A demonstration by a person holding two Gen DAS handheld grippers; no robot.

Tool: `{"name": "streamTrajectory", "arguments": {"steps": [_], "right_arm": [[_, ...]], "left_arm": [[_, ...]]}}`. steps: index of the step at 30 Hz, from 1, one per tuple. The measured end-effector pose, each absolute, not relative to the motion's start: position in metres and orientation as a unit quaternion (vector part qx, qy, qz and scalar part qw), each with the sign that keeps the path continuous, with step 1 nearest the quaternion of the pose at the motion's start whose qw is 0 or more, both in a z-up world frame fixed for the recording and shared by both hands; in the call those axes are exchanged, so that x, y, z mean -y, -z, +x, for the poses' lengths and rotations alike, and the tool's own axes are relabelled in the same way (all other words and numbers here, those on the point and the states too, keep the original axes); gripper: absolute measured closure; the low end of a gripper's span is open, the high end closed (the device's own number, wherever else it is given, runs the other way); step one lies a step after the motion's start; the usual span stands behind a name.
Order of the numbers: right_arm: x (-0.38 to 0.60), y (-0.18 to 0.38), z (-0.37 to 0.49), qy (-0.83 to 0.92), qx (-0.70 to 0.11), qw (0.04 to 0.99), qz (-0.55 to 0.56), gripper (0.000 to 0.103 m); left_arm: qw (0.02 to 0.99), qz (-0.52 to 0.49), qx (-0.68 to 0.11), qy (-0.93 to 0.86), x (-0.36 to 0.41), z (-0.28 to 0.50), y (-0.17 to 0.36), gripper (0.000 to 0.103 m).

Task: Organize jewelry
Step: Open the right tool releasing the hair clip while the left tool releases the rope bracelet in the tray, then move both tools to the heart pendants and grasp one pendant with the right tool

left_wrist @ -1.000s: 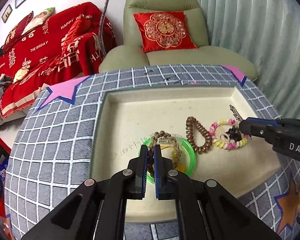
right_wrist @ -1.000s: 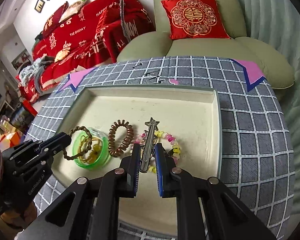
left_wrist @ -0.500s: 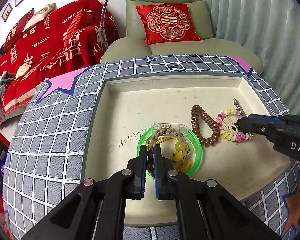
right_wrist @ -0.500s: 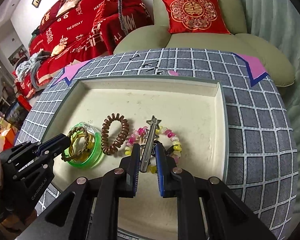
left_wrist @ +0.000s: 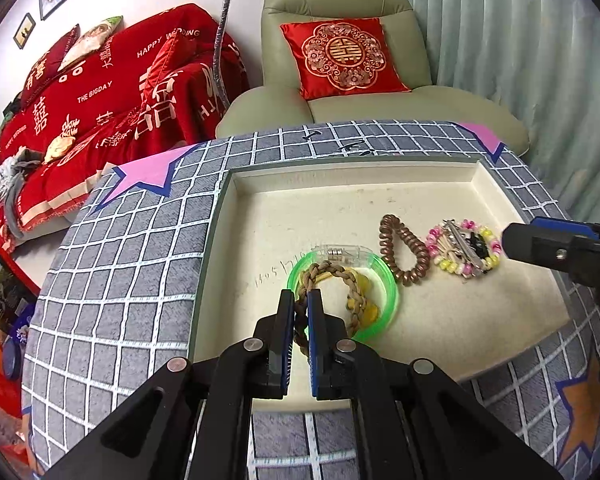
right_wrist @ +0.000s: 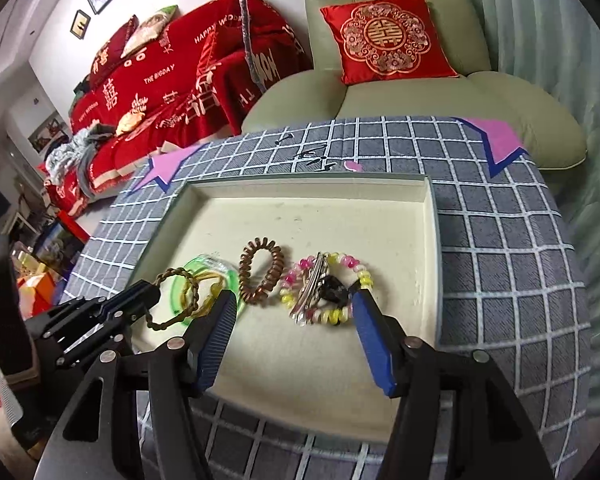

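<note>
I find my left claw (left_wrist: 298, 300) closed on the braided brown bracelet (left_wrist: 332, 276), pinching one side of the loop while the rest of it lies over the green bangle (left_wrist: 388, 292) in the cream tray (left_wrist: 340, 184). A yellow cord (right_wrist: 204, 280) lies inside the bangle beneath the bracelet, and a clear plastic clip (left_wrist: 340, 252) touches the bangle's far rim. The bangle sits toward the tray's near left corner. Just to its right lies the brown spiral hair tie (left_wrist: 402, 252), apart from the bangle as far as I can tell. Further right, about midway along the tray's near edge in the right wrist view, lies the pink, yellow and white beaded bracelet (right_wrist: 328, 284), with a silver hair clip (right_wrist: 308, 296) laid across it and a small black item (right_wrist: 332, 290) in its middle; what that item is I cannot tell. My right claw (right_wrist: 292, 300) is opening, its blue pads standing either side of the beaded bracelet and touching nothing; it holds nothing. The tray rests on a counter covered with a grey checked cloth (right_wrist: 500, 240) bearing pink star patches at its far corners. Beyond the far edge stand a green armchair (left_wrist: 340, 40) with a red cushion (left_wrist: 342, 56) and a sofa under a red cover (left_wrist: 112, 92)
</note>
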State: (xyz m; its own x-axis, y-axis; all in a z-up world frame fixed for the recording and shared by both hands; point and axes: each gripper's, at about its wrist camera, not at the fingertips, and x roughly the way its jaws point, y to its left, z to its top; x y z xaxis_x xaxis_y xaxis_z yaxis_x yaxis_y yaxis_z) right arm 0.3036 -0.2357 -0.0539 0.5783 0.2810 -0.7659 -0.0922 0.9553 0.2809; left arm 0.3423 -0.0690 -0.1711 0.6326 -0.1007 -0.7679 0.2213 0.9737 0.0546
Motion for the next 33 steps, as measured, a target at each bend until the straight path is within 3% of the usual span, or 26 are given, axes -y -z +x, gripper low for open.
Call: {"name": "streamTrajectory", "arguments": {"steps": [1, 2, 3, 4, 10, 14, 33], "right_arm": [[0.237, 0.051, 0.297, -0.108, -0.445, 0.883, 0.108, 0.038], [0.239, 0.048, 0.290, -0.109, -0.442, 0.884, 0.110, 0.038], [0.242, 0.046, 0.284, -0.109, -0.440, 0.884, 0.112, 0.038], [0.244, 0.044, 0.278, -0.109, -0.439, 0.884, 0.115, 0.037], [0.256, 0.046, 0.235, -0.111, -0.448, 0.878, 0.130, 0.036], [0.261, 0.053, 0.205, -0.113, -0.457, 0.871, 0.138, 0.024], [0.236, 0.104, 0.105, -0.123, -0.498, 0.858, 0.024, 0.024]], "left_arm": [[0.901, 0.071, -0.418, 0.090, 0.068, 0.338, 0.169, 0.078], [0.902, 0.070, -0.417, 0.090, 0.067, 0.335, 0.168, 0.063], [0.904, 0.067, -0.412, 0.087, 0.065, 0.327, 0.164, 0.016], [0.911, 0.066, -0.400, 0.079, 0.063, 0.319, 0.159, 0.000], [0.921, 0.079, -0.372, 0.086, 0.058, 0.276, 0.143, 0.000], [0.919, 0.072, -0.376, 0.089, 0.053, 0.251, 0.145, 0.000], [0.879, 0.127, -0.420, 0.189, 0.083, 0.157, 0.193, 0.000]]}}
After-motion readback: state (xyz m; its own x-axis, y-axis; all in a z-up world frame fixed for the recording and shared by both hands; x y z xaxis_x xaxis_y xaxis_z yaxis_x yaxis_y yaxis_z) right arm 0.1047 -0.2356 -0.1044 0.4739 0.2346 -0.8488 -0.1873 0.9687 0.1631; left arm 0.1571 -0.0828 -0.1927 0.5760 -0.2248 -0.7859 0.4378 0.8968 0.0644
